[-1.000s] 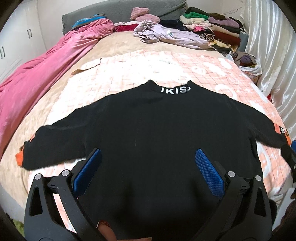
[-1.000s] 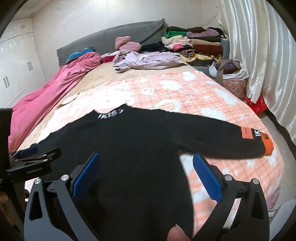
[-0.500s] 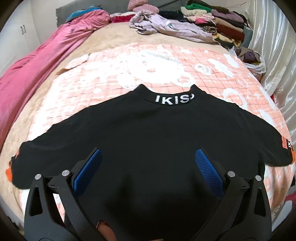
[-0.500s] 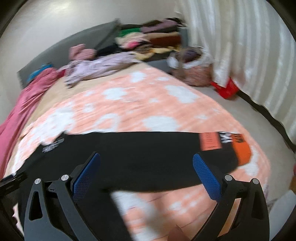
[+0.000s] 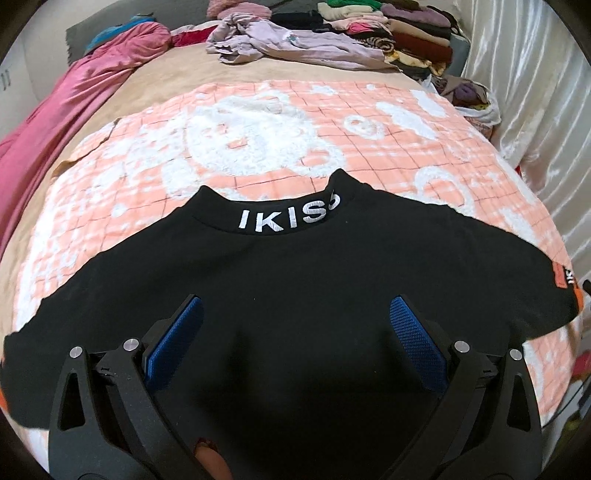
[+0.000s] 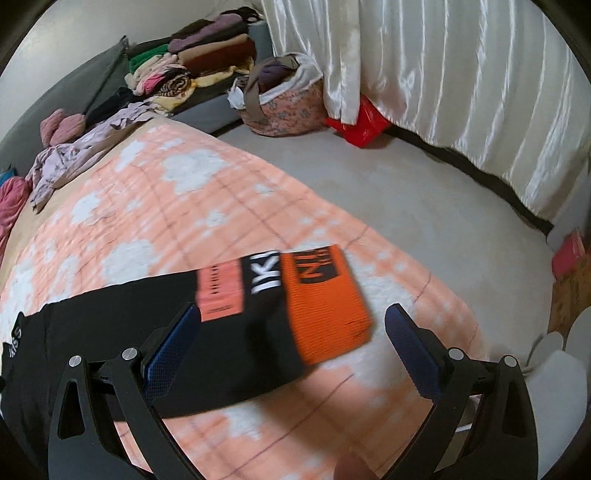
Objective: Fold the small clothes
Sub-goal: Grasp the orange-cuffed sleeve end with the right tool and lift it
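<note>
A small black sweater (image 5: pixel 295 295) with a white-lettered collar (image 5: pixel 288 221) lies flat, sleeves spread, on the peach patterned blanket (image 5: pixel 258 147). My left gripper (image 5: pixel 293 332) is open and empty, hovering over the sweater's body. In the right wrist view the sweater's right sleeve (image 6: pixel 147 325) ends in an orange cuff (image 6: pixel 325 306) near the bed's edge. My right gripper (image 6: pixel 290 339) is open and empty, just above that sleeve end, with the cuff between its blue pads (image 6: pixel 406 343).
A pink quilt (image 5: pixel 74 92) lies along the bed's left. A lilac garment (image 5: pixel 295 40) and stacked folded clothes (image 5: pixel 406 33) sit at the far end. A floral basket (image 6: pixel 288 103), red bag (image 6: pixel 362 122) and white curtain (image 6: pixel 443 92) stand by the floor at right.
My right gripper has swung right, from over the sweater's body out to the orange cuff. My left gripper has moved forward and lower over the sweater. Both stayed open.
</note>
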Action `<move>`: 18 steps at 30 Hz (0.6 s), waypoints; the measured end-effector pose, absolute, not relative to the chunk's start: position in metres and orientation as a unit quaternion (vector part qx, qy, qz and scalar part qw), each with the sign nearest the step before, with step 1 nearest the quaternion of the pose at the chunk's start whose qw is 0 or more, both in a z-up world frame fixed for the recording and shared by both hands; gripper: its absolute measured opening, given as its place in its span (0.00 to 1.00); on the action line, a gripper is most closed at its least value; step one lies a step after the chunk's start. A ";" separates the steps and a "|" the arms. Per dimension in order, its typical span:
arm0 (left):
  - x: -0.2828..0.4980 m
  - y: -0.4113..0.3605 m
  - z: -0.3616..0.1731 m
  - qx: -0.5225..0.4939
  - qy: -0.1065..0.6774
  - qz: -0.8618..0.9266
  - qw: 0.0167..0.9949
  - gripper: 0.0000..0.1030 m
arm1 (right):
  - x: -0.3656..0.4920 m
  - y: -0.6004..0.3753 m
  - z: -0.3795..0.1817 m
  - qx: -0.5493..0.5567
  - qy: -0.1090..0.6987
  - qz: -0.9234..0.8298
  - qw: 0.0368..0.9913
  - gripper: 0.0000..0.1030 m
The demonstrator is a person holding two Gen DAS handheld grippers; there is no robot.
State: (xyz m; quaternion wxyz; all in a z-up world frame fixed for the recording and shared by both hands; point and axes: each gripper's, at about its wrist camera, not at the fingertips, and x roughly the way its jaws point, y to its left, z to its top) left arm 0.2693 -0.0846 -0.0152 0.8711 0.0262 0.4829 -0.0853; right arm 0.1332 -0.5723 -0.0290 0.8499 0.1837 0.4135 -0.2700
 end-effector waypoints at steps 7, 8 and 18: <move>0.269 -0.089 -0.042 0.041 0.492 -0.078 0.866 0.92 | 0.142 -0.599 -0.059 0.217 0.450 -0.233 0.834 0.83; 0.268 -0.090 -0.044 0.042 0.494 -0.079 0.865 0.92 | 0.141 -0.602 -0.060 0.234 0.444 -0.220 0.836 0.63; 0.261 -0.087 -0.045 0.031 0.492 -0.082 0.866 0.92 | 0.122 -0.605 -0.024 0.286 0.387 -0.134 0.866 0.07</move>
